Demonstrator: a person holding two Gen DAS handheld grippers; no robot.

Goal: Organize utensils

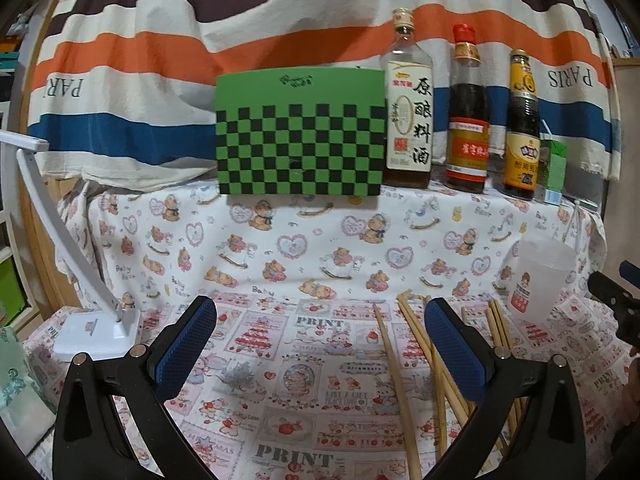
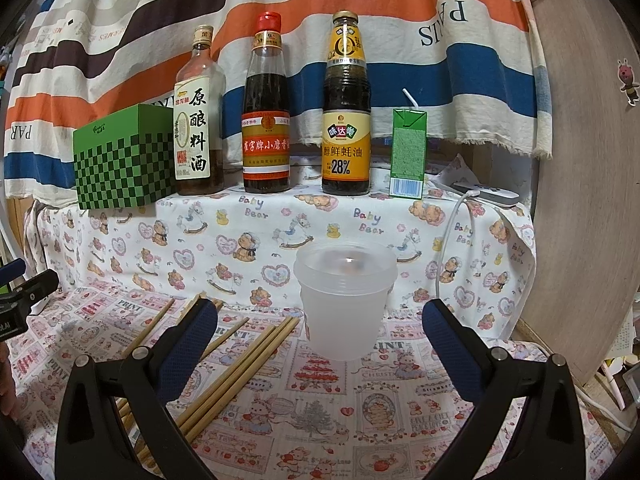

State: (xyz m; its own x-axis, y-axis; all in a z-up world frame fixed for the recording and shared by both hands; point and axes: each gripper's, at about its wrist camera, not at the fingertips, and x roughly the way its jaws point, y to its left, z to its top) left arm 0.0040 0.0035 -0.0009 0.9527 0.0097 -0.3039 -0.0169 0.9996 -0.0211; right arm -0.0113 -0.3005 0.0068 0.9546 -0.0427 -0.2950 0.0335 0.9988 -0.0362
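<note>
Several wooden chopsticks (image 1: 400, 376) lie loose on the patterned cloth, under and beside my left gripper's right finger; in the right wrist view the chopsticks (image 2: 240, 364) lie fanned at lower left. A translucent plastic cup (image 2: 345, 300) stands upright straight ahead between my right gripper's fingers but farther away; the cup (image 1: 538, 280) is at the right in the left wrist view. My left gripper (image 1: 320, 344) is open and empty above the cloth. My right gripper (image 2: 320, 344) is open and empty. The right gripper's tip (image 1: 616, 300) shows at the left view's right edge.
On a raised ledge behind stand a green checkered box (image 1: 300, 136), a cooking wine bottle (image 2: 198, 120), a sesame oil bottle (image 2: 266, 112), an oyster sauce bottle (image 2: 346, 112) and a green carton (image 2: 408, 152). A white desk lamp (image 1: 96, 328) stands left. A white cable (image 2: 456, 232) hangs right.
</note>
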